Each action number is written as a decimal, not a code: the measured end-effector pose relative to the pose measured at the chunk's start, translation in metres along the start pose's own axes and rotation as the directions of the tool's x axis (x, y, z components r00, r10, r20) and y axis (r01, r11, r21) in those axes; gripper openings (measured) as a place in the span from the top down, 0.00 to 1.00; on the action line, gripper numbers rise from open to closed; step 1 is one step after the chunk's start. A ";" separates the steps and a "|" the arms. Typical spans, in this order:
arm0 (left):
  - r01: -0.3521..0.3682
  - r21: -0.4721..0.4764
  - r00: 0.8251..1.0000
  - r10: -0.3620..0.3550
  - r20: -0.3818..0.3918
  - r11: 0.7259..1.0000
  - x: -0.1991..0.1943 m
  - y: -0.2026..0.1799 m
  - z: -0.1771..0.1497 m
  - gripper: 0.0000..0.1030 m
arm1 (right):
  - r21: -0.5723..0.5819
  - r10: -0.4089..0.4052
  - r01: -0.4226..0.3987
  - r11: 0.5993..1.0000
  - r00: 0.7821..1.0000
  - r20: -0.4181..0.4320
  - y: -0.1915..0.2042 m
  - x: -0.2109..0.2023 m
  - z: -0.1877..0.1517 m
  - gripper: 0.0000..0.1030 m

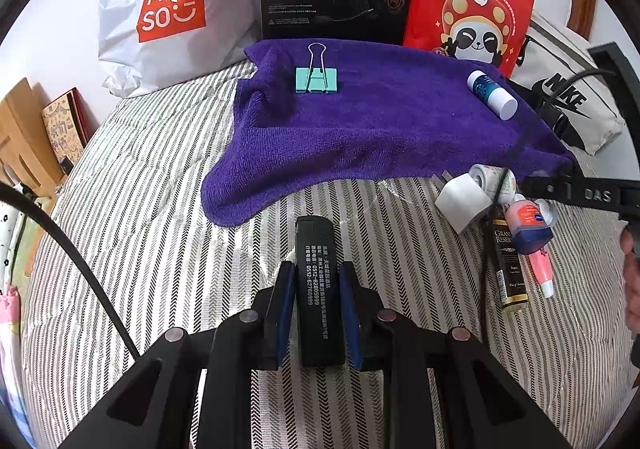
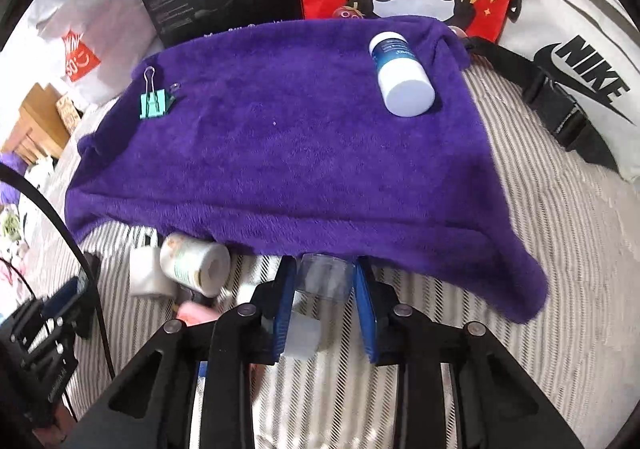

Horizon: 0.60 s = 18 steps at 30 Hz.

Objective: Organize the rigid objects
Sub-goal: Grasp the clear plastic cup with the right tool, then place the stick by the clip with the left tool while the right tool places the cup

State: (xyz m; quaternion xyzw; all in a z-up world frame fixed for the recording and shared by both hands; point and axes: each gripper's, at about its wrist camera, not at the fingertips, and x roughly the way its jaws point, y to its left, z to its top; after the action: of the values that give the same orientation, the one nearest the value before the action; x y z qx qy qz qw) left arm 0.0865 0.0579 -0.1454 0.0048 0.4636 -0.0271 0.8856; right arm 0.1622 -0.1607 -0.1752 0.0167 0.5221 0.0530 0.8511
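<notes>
Striped bedding carries everything I am working over, with a purple towel [image 1: 384, 117] spread across it toward the bags at the back. My left gripper [image 1: 316, 313] pinches a black lighter [image 1: 316, 281], its long axis running straight out along the fingers toward the towel, just short of the towel's near edge. My right gripper [image 2: 324, 305] has its pads close around a clear, blurred little bottle [image 2: 324, 277] right at the towel's near hem; I cannot tell whether they press on it yet. On the towel lie a green binder clip [image 1: 317, 79] at the far left and a white bottle [image 1: 493, 95] at the far right. Both grippers tilt steeply down. I judge the left nearer to a drop.
</notes>
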 end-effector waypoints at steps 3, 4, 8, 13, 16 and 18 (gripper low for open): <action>-0.001 -0.002 1.000 0.001 0.004 1.000 0.000 0.000 -0.001 0.79 | -0.008 -0.015 0.016 1.000 1.000 0.010 -0.007 -0.010 -0.004 0.71; -0.001 -0.002 1.000 0.001 0.005 1.000 0.000 0.000 -0.001 0.79 | -0.014 -0.022 0.022 1.000 1.000 0.010 -0.009 -0.013 -0.005 0.71; -0.002 -0.003 1.000 0.002 -0.001 1.000 0.000 -0.001 0.000 0.79 | -0.035 -0.068 0.068 0.997 0.998 0.015 -0.017 -0.018 -0.010 0.71; -0.007 0.005 0.999 0.008 -0.040 1.000 0.002 -0.002 0.005 0.79 | -0.022 -0.064 0.064 0.998 0.998 0.005 -0.024 -0.019 -0.017 0.71; -0.014 0.000 0.999 0.014 -0.049 1.000 0.004 -0.002 0.007 0.79 | -0.023 -0.052 0.052 0.998 0.999 0.003 -0.026 -0.021 -0.023 0.71; -0.017 0.006 0.999 0.017 -0.051 1.000 0.005 -0.004 0.008 0.79 | -0.020 -0.044 0.044 0.999 0.999 0.005 -0.028 -0.023 -0.025 0.71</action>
State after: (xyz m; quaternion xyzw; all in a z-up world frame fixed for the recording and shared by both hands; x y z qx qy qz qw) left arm 0.0957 0.0538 -0.1444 0.0119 0.4861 -0.0205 0.8736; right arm 0.1315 -0.1915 -0.1687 -0.0030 0.5200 0.0394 0.8533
